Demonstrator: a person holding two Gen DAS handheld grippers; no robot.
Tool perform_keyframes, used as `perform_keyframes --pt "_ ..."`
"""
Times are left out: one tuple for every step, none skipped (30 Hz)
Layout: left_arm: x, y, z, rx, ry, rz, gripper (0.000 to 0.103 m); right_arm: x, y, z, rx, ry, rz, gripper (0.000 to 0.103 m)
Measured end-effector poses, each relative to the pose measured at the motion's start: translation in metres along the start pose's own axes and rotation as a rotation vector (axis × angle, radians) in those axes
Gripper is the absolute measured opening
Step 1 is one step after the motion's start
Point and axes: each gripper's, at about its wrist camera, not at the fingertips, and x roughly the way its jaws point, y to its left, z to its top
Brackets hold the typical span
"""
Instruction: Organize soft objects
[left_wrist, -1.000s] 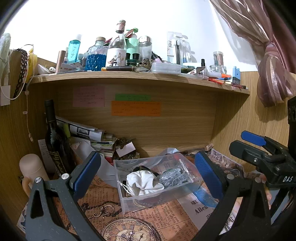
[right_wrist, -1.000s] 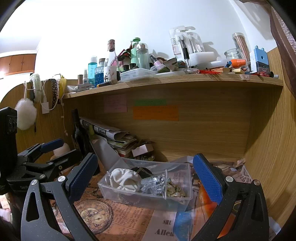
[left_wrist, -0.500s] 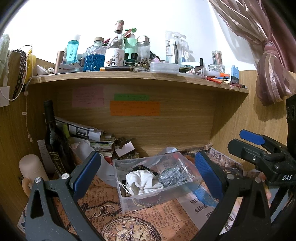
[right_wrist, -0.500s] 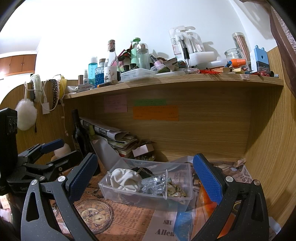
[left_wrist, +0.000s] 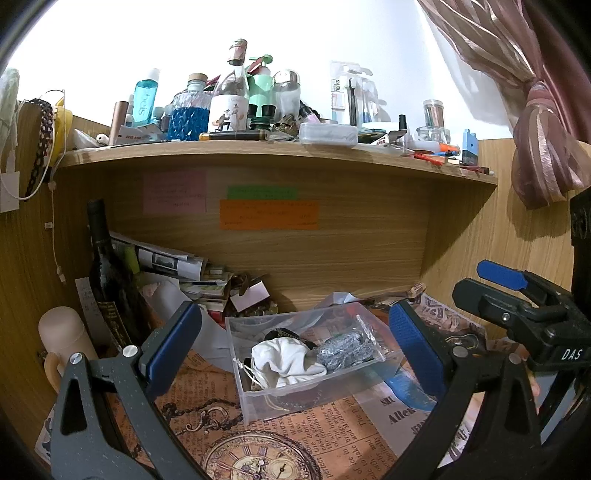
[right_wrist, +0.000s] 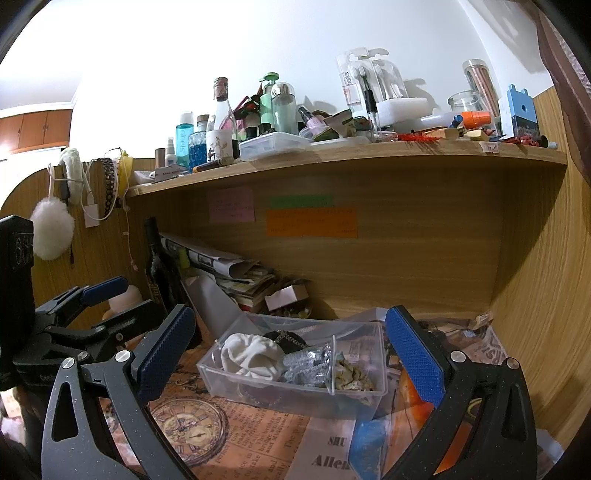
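A clear plastic bin (left_wrist: 258, 400) (right_wrist: 236, 386) stands on the paper-covered desk under the shelf. It holds a white cloth bundle (left_wrist: 286, 360) (right_wrist: 251, 356), a clear bag of silvery bits (left_wrist: 345, 350) (right_wrist: 306, 365) and a dark item behind. My left gripper (left_wrist: 295, 341) is open and empty, a little in front of the bin. My right gripper (right_wrist: 290, 349) is open and empty, also in front of it. Each gripper shows at the side of the other's view, the right gripper (left_wrist: 517, 299) and the left gripper (right_wrist: 92, 310).
A dark wine bottle (left_wrist: 107, 280), a beige cup (left_wrist: 62, 336) and stacked newspapers (left_wrist: 173, 262) stand at the back left. The upper shelf (left_wrist: 258, 151) is crowded with bottles. A blue item (right_wrist: 365, 439) and an orange one (right_wrist: 417, 402) lie right of the bin. A wooden wall (right_wrist: 535, 295) closes the right side.
Both views barely shift. Nothing has been taken hold of or moved in the bin. Both grippers stay open.
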Motion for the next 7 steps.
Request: perform_keyframes --pt "0.0005 0.0006 0.0003 -0.001 0.001 -0.001 0.103 0.0001 -0.0002 0.0001 0.0 0.0 -0.001 0.103" --pt "0.0007 0.0013 0.0004 -0.002 0.001 -0.001 0.103 0.0003 -0.0004 -0.0003 0.0 0.001 0.0 0.103" --pt "0.0007 0.0016 0.0005 -0.001 0.001 -0.002 0.103 0.0005 0.0001 -0.0006 0.001 0.002 0.0 0.103" --pt "0.0008 0.0009 0.0006 0.0 0.001 -0.002 0.103 0.0008 0.0002 -0.0011 0.002 0.003 -0.001 0.103" --pt "0.0015 0.0009 0.0007 0.002 0.001 -0.003 0.103 0.0009 0.001 -0.0015 0.003 0.005 -0.001 0.103" --pt "0.0015 0.0009 0.0006 0.004 0.0 -0.002 0.103 0.0018 0.0008 -0.0019 0.004 0.006 -0.001 0.103" --pt "0.0016 0.0011 0.0006 0.004 0.001 -0.004 0.103 0.0024 0.0012 -0.0024 0.005 0.008 -0.002 0.103"
